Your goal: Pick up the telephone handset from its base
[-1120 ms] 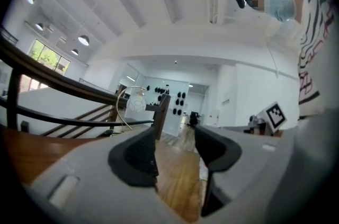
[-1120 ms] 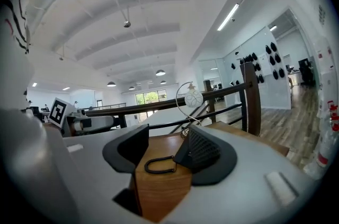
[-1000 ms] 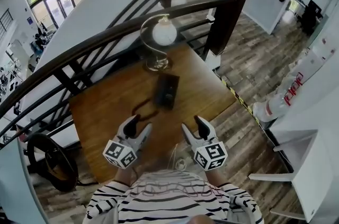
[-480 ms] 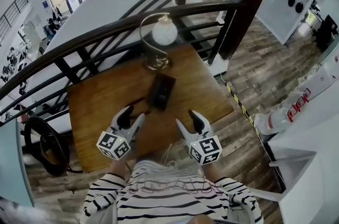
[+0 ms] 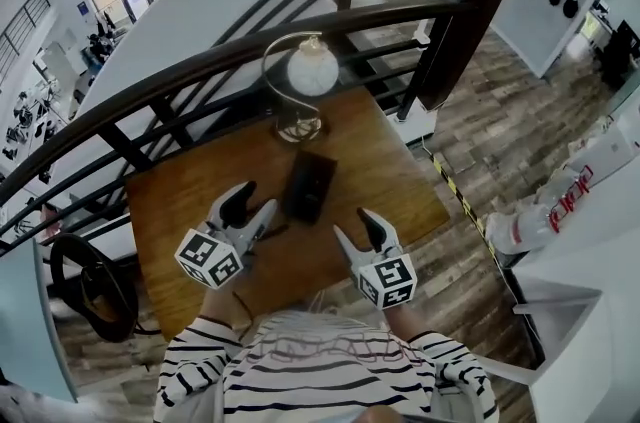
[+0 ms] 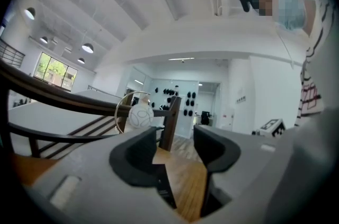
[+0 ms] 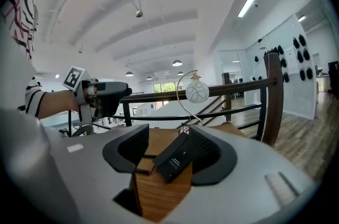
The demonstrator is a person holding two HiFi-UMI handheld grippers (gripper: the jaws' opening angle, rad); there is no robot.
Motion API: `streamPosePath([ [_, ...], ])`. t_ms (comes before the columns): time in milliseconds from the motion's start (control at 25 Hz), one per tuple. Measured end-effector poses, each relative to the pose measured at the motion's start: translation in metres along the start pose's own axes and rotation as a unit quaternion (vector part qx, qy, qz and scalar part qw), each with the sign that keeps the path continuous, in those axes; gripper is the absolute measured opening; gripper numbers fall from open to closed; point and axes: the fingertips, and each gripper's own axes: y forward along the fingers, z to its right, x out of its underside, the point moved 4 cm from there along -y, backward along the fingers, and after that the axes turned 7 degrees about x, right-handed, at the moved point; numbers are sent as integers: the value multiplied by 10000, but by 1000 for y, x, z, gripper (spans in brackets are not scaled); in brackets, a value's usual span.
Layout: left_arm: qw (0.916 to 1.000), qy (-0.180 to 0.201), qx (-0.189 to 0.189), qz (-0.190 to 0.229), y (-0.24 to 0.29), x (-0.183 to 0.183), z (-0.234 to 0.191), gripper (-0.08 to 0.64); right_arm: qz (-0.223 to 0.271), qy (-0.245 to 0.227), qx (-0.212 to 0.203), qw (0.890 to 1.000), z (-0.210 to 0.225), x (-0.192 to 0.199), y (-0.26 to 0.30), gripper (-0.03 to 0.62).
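Wood table top [image 5: 400, 173] fills the centre of the head view; a dark railing [image 5: 250, 51] curves across above it. The black telephone [image 5: 308, 186] lies flat on the table at frame centre, just below the foot of a globe lamp [image 5: 312, 71]. Handset and base can't be told apart at this size.

The left gripper [image 5: 250, 207] is at lower left of the telephone, tips near its lower left corner, not touching. Its jaws have just been closing a little yet stand spread; its own view shows table wood between them, pads on nothing.

The right gripper [image 5: 356, 231] is at lower right of the telephone, apart from it. Jaws spread. In the right gripper view the telephone shows between and beyond them, pads clear of it. A coiled cord [image 7: 142, 170] leaves the telephone's left end there.
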Motion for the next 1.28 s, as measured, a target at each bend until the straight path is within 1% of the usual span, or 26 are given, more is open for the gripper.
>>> streamPosePath([
  [120, 9999, -28, 115, -58, 17, -2, -20, 215, -46, -40, 37, 10000, 6, 0, 22, 224],
  [240, 9994, -42, 232, -246, 33, 6, -41, 215, -101, -127, 66, 9998, 9, 2, 43, 224],
  [520, 9963, -256, 465, -673, 66, 42, -85, 215, -277, -243, 85, 9993, 17, 16, 92, 224],
  [600, 9957, -301, 452, -755, 72, 55, -99, 190, -364, -330, 90, 9988, 18, 23, 106, 224],
  [760, 9934, -485, 447, -935, 83, 85, -125, 178, -544, -619, 157, 9965, 22, 42, 132, 221],
  [1000, 9877, -816, 542, -1220, 99, 134, -154, 170, -819, -911, 223, 9922, 29, 74, 165, 221],
  [1280, 9817, -1102, 685, -1398, 121, 182, -176, 169, -961, -1616, 164, 9820, 36, 99, 193, 219],
])
